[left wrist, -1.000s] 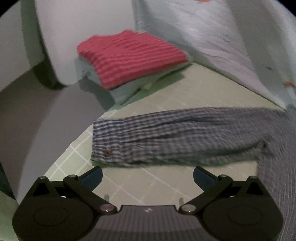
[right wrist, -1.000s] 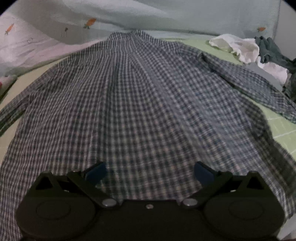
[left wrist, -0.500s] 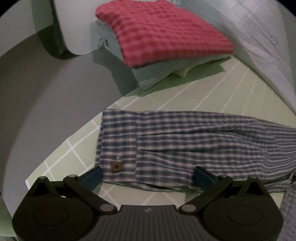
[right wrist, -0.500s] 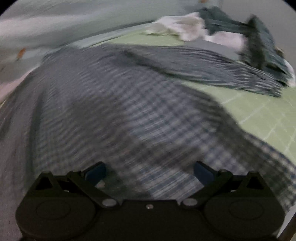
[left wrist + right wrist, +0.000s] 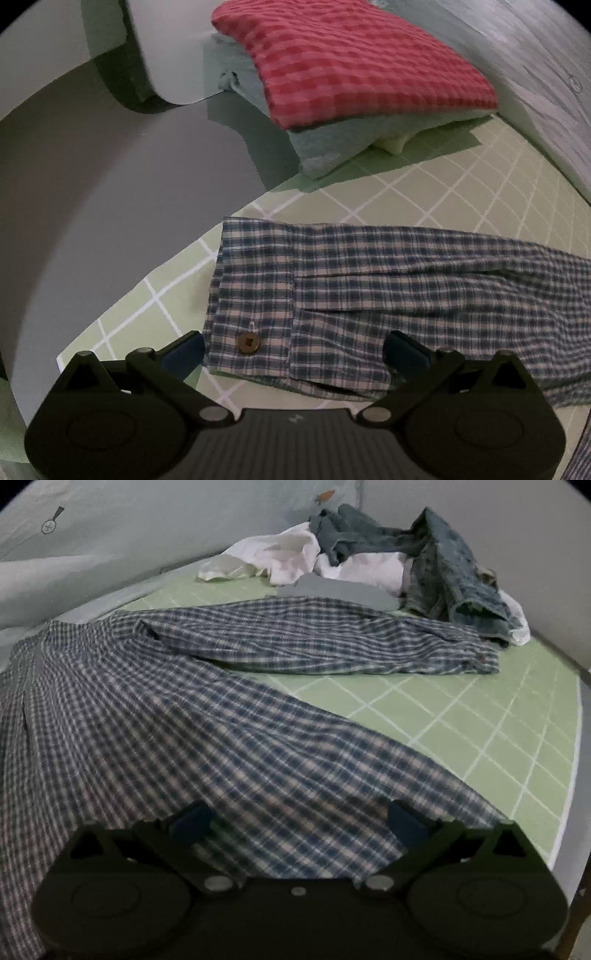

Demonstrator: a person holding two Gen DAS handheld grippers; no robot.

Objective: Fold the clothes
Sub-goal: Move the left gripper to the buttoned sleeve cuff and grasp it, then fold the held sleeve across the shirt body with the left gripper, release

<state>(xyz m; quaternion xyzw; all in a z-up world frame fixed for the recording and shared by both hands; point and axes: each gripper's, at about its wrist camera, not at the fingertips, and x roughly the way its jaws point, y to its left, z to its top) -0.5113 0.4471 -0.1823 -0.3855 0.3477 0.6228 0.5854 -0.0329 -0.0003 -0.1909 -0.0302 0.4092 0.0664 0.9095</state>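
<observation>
Left wrist only: folded stack [image 5: 354,70].

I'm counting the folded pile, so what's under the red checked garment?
Under the red checked garment lies a folded pale blue-grey garment, with a bit of cream fabric peeking out lower down. All rest on the green grid mat. Anything deeper is covered.

The left gripper [image 5: 293,350] hangs with jaws spread wide over the buttoned cuff [image 5: 255,317] of a blue plaid shirt sleeve [image 5: 424,291], which lies flat across a green gridded mat [image 5: 461,192]. Beyond it, a folded red checked garment [image 5: 354,62] tops a stack of folded clothes [image 5: 332,147].
</observation>
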